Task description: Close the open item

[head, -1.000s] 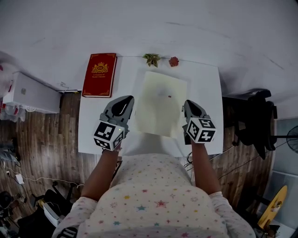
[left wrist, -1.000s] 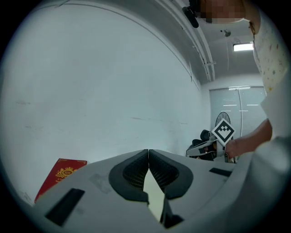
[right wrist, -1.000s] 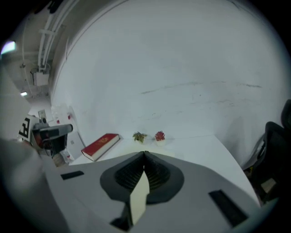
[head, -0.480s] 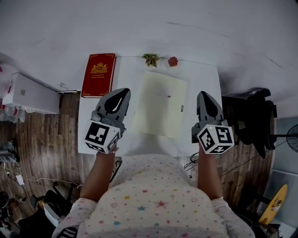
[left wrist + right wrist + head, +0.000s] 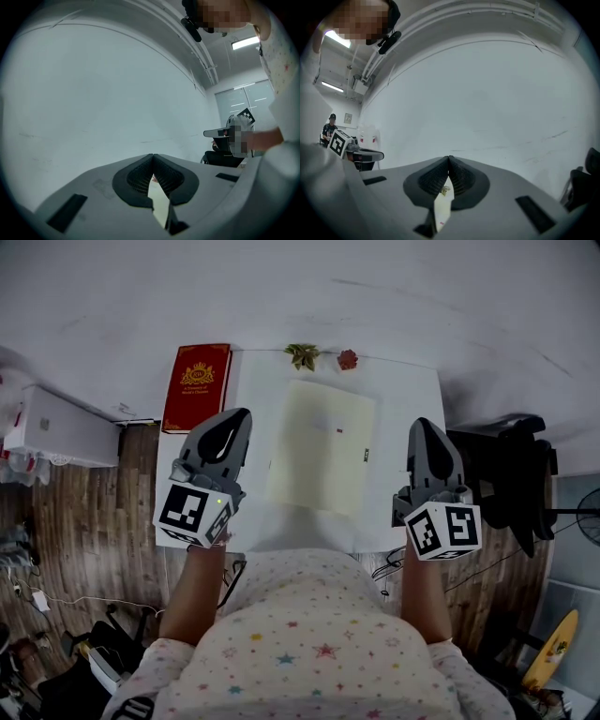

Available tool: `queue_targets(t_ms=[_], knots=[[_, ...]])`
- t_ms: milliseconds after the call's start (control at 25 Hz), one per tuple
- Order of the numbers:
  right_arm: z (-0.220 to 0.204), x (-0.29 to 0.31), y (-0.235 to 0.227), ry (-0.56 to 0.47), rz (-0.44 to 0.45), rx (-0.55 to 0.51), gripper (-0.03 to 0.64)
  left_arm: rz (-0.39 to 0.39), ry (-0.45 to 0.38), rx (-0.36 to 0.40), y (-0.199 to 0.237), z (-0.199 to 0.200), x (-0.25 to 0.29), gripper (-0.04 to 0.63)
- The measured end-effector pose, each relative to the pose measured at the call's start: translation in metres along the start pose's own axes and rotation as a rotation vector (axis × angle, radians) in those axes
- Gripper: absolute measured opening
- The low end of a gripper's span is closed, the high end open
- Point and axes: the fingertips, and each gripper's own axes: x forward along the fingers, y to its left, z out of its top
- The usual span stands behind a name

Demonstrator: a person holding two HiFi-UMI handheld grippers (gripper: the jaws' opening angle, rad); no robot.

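- Pale yellow book (image 5: 322, 446): lies flat in the middle of the white table (image 5: 405, 395). It's one slab with no raised leaf, so it reads as already shut (my call).
- Left gripper (image 5: 236, 416) and right gripper (image 5: 422, 425): flank it, clear of its edges. Both have jaws pressed together on nothing, likely parked out of the way.
- Red book (image 5: 198, 388): far-left corner, closed, not involved.

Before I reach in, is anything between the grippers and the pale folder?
Nothing visible. The left gripper and right gripper flank the folder over bare table; the red book lies farther left, off the path.
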Motion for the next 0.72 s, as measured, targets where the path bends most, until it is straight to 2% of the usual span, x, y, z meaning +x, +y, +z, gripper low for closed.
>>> queue_targets(t_ms=[720], knots=[[0.008, -0.003, 0.000, -0.032, 0.000, -0.010, 0.000, 0.019, -0.026, 0.011, 0.002, 0.011, -0.007, 0.014]])
